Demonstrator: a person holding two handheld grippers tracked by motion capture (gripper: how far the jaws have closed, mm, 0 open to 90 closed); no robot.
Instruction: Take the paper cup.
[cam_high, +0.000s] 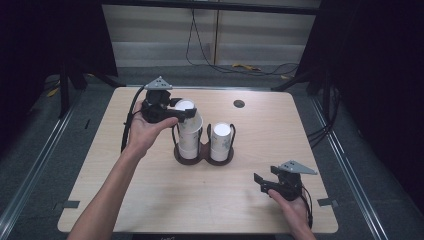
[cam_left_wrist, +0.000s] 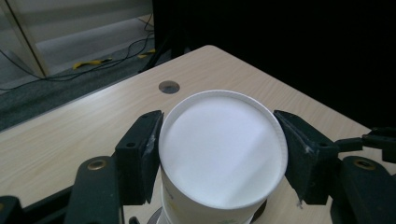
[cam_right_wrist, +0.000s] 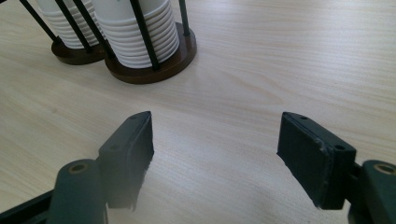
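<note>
A dark two-slot cup holder (cam_high: 204, 159) stands mid-table with a stack of upturned white paper cups in each slot. My left gripper (cam_high: 186, 112) is shut on the top cup (cam_high: 185, 106) of the left stack (cam_high: 189, 142), which leans slightly. In the left gripper view both pads press the sides of that cup (cam_left_wrist: 223, 149), whose flat white bottom faces the camera. The right stack (cam_high: 220, 140) stands free. My right gripper (cam_high: 265, 176) rests low near the table's front right, open, with bare wood between its jaws (cam_right_wrist: 215, 126). The holder's base (cam_right_wrist: 154, 70) lies ahead of it.
The wooden table (cam_high: 150, 200) has a small round hole (cam_high: 239, 104) near its far edge. Cables lie on the floor beyond the table. Dark curtains hang at both sides.
</note>
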